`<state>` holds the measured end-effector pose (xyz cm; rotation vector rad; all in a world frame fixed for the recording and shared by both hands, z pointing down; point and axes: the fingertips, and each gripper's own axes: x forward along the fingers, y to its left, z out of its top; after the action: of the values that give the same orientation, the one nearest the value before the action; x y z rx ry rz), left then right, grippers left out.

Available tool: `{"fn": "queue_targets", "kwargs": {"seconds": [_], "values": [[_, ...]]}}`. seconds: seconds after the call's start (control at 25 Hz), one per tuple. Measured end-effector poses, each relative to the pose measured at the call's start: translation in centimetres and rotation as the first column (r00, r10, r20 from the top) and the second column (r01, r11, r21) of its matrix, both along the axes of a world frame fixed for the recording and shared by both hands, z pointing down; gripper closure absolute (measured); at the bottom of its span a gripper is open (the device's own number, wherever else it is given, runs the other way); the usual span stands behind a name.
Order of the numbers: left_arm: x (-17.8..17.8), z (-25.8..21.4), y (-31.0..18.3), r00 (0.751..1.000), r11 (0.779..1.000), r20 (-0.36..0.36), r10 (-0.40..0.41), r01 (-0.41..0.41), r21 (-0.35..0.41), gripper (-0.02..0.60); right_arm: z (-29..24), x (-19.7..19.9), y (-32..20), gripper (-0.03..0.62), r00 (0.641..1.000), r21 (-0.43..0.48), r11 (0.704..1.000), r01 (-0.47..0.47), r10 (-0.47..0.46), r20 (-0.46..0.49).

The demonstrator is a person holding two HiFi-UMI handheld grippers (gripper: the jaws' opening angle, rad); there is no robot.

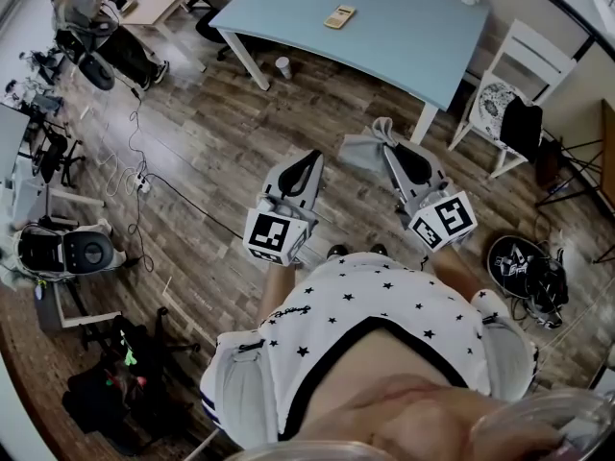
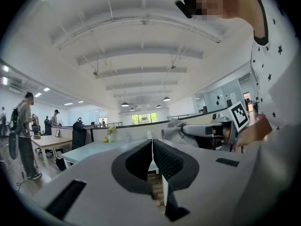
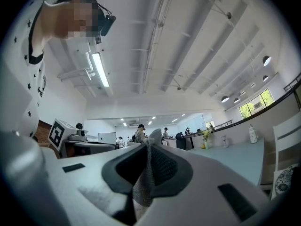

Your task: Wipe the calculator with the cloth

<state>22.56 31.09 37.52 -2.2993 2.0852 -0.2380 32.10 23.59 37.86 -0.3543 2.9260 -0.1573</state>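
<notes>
A beige calculator (image 1: 339, 16) lies on the far pale-blue table (image 1: 423, 41), well ahead of both grippers. My right gripper (image 1: 384, 129) is shut on a grey cloth (image 1: 363, 151), which hangs from its tips above the wooden floor. In the right gripper view the cloth (image 3: 143, 185) is pinched between the dark pads. My left gripper (image 1: 314, 157) is shut with nothing in it; its pads meet in the left gripper view (image 2: 152, 147). The right gripper with the cloth (image 2: 175, 131) also shows there, off to the right.
A white chair (image 1: 514, 84) with a dark bag stands right of the table. A paper cup (image 1: 282, 66) sits on the floor by a table leg. Cables (image 1: 135, 161), a desk with a seated person (image 1: 82, 22) and gear lie to the left. A black bag (image 1: 524, 267) lies right.
</notes>
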Motion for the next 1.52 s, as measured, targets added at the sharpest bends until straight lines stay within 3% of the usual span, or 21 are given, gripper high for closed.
{"fn": "queue_targets", "kwargs": {"seconds": [0.32, 0.72, 1.12, 1.32, 1.52], "values": [[2.0, 0.7, -0.7, 1.000, 1.000, 0.006, 0.001, -0.001, -0.013, 0.551, 0.6, 1.8, -1.0, 0.563, 0.999, 0.009, 1.000, 0.028, -0.028, -0.016], [1.0, 1.0, -2.6, 1.000, 1.000, -0.010, 0.007, -0.007, -0.008, 0.551, 1.2, 1.3, -2.6, 0.562, 0.999, 0.001, 1.000, 0.016, -0.016, -0.047], [-3.7, 1.0, -7.3, 0.996, 0.996, -0.015, 0.087, -0.087, 0.010, 0.551, 1.1, -3.0, -6.7, 0.560, 0.998, 0.002, 0.999, -0.047, 0.047, -0.048], [-7.3, 1.6, -9.2, 0.994, 0.995, -0.031, 0.100, -0.101, -0.005, 0.551, 1.5, -6.9, -7.6, 0.559, 0.997, 0.002, 1.000, -0.025, 0.025, -0.068], [-11.0, 2.1, -10.9, 0.993, 0.994, -0.040, 0.111, -0.111, -0.007, 0.551, 2.2, -10.2, -9.7, 0.559, 0.997, -0.050, 0.997, -0.053, 0.050, -0.063]]}}
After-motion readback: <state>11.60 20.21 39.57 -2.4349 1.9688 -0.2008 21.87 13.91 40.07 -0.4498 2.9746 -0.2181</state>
